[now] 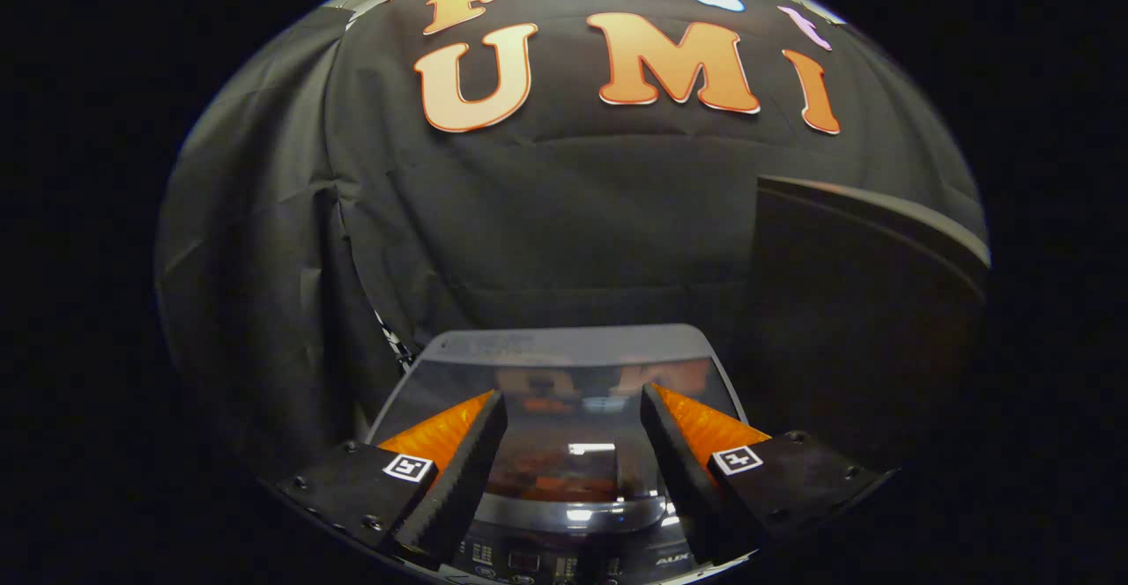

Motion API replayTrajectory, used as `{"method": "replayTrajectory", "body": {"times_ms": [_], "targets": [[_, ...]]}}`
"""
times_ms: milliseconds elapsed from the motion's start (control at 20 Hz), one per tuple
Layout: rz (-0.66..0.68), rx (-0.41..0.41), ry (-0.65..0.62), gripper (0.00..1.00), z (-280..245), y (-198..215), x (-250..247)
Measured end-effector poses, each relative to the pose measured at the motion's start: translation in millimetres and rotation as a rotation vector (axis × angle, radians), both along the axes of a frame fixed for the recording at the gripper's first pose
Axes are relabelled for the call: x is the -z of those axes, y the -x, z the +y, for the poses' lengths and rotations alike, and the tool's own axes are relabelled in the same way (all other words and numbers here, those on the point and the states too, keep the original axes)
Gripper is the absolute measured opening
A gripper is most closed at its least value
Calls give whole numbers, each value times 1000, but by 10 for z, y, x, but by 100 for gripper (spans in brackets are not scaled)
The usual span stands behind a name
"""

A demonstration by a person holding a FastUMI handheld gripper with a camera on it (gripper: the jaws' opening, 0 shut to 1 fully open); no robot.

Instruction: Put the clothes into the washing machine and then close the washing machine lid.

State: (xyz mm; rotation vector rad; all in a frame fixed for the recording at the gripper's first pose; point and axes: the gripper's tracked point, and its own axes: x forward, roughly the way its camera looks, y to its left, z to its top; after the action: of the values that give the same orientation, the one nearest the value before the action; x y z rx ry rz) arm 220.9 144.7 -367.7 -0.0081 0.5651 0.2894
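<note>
A top-loading washing machine point(564, 347) sits below and just ahead of my fingers. Its glass lid point(573, 431) lies flat and closed, reflecting the booth's lights. Through the glass I make out a dim reddish-brown mass inside the drum point(555, 475), too dark to identify. The machine's control panel point(564, 559) runs under my fingers nearest to me. My gripper point(573, 404) hovers over the lid, open, with nothing between its fingers.
A tall dark panel point(864, 303) stands to the right of the machine, close to my right finger. Black cloth walls point(264, 259) close in behind and to the left of the machine.
</note>
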Motion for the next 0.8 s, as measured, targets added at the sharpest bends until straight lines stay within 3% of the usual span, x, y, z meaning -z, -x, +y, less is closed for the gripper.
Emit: {"method": "replayTrajectory", "body": {"times_ms": [300, 800], "targets": [[24, 2, -1, 100, -1, 123, 17], [-79, -7, -40, 99, 76, 5, -718]]}}
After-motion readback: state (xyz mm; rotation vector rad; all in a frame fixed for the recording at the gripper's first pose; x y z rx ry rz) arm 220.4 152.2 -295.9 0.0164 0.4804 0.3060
